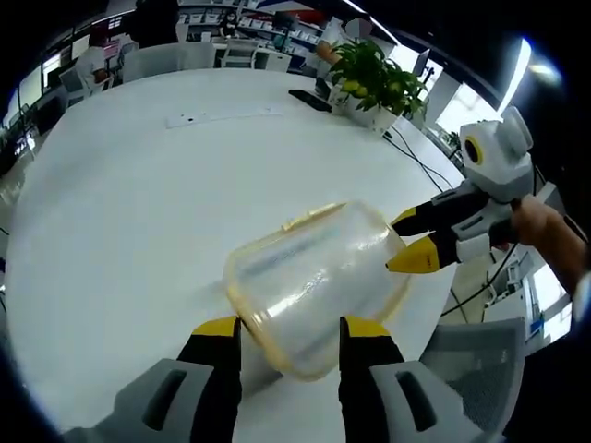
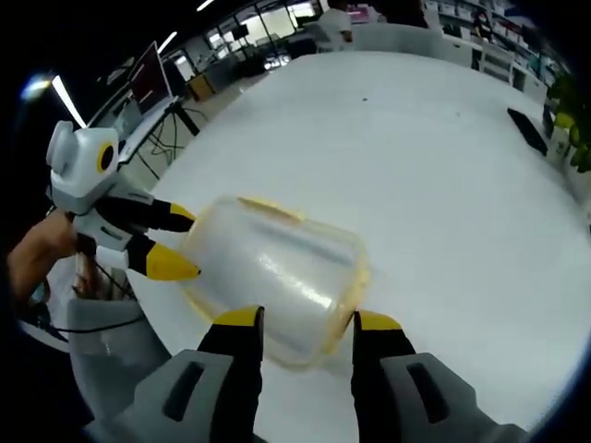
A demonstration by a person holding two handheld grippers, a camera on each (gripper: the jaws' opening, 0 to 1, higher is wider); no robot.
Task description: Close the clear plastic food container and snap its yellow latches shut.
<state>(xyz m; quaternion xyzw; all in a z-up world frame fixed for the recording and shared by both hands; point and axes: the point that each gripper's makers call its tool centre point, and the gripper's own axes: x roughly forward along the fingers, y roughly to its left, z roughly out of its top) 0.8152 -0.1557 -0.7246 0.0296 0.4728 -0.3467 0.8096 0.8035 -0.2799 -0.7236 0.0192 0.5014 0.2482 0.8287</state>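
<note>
The clear plastic container point(image 1: 309, 277) with a yellow rim lies on the white round table point(image 1: 138, 203), near its edge. A yellow latch point(image 1: 314, 217) shows along its far side. My left gripper point(image 1: 291, 328) stands open, its yellow tips flanking the container's near end. My right gripper point(image 1: 404, 242) comes in from the right, jaws apart, tips at the container's other end. In the right gripper view the container point(image 2: 277, 268) sits just past my right gripper point(image 2: 309, 321), which is open. The left gripper point(image 2: 180, 242) meets the container's left end there.
A potted plant point(image 1: 374, 78) and a black flat object point(image 1: 309, 99) stand at the table's far side. A grey chair point(image 1: 480, 360) is by the near edge. A hand point(image 1: 545, 231) holds the right gripper. Cables and a monitor point(image 2: 148, 78) lie beyond the table.
</note>
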